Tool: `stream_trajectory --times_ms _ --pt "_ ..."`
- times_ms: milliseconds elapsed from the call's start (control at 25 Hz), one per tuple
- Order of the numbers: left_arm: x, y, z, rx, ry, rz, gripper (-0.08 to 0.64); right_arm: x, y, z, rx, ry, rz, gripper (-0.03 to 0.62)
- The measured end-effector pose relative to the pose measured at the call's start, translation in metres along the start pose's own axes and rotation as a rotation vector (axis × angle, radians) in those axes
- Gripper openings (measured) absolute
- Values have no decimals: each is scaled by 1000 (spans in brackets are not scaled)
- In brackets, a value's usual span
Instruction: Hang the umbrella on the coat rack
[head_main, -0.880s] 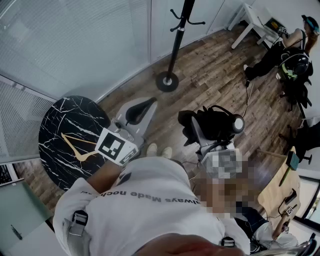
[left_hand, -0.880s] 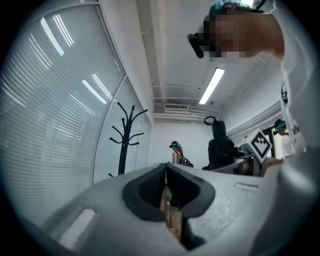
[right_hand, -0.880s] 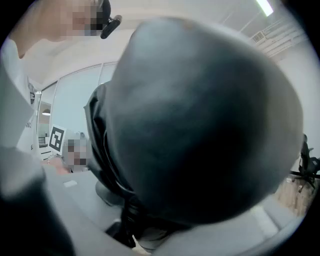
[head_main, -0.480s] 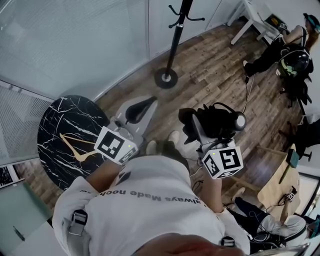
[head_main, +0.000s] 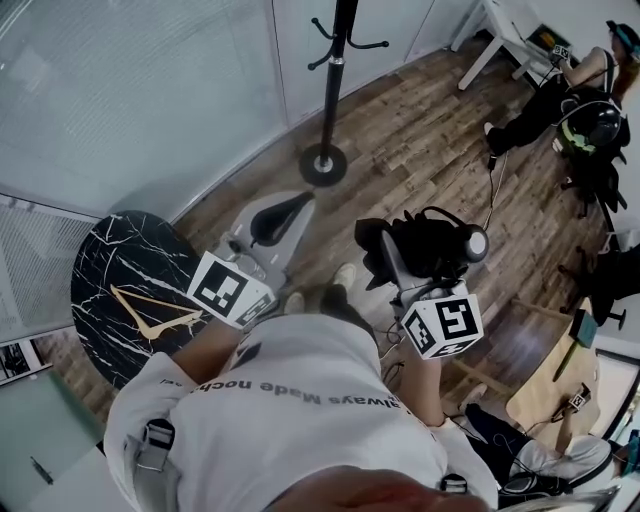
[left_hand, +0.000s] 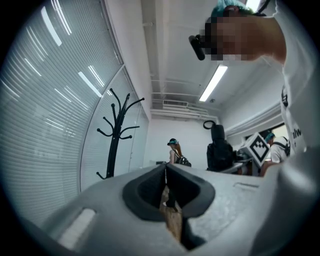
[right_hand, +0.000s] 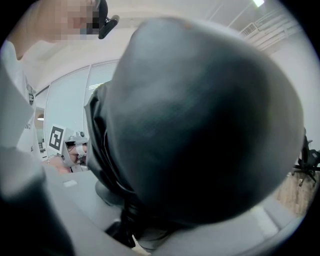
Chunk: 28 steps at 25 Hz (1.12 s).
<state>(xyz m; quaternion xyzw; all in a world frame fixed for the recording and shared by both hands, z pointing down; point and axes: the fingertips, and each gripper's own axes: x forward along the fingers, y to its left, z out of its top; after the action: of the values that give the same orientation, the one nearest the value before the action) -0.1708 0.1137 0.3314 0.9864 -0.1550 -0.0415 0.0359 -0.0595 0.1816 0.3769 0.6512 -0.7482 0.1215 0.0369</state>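
While the coat rack (head_main: 331, 80) stands well apart across the wooden floor (head_main: 420, 140), the folded black umbrella (head_main: 432, 250) sits clamped in the right tool (head_main: 398, 262), its bulk filling that tool's own view. The left tool (left_hand: 165, 171) has its jaws pressed together on nothing. The umbrella looks light, soft fabric over a stiff core, so a grip on the body may squash or slip. The thin loop (head_main: 437, 213) arching near its handle end seems the part to catch on a hook.
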Motion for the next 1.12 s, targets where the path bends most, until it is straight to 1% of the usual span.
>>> stream_trajectory --times_ms 320,560,680,840,1120 --pt "112 -12 1 10 -9 -6 8 6 -104 20 -6 -4 10 245" --pt "169 -22 0 19 -4 23 6 7 -163 31 2 -3 40 246" --pt "186 -21 -3 12 3 46 6 11 -182 33 -4 -2 61 245" --pt "200 -18 -9 4 20 54 6 22 -197 32 9 3 80 245" --pt "224 10 -18 -5 27 65 6 58 -214 34 7 23 107 245"
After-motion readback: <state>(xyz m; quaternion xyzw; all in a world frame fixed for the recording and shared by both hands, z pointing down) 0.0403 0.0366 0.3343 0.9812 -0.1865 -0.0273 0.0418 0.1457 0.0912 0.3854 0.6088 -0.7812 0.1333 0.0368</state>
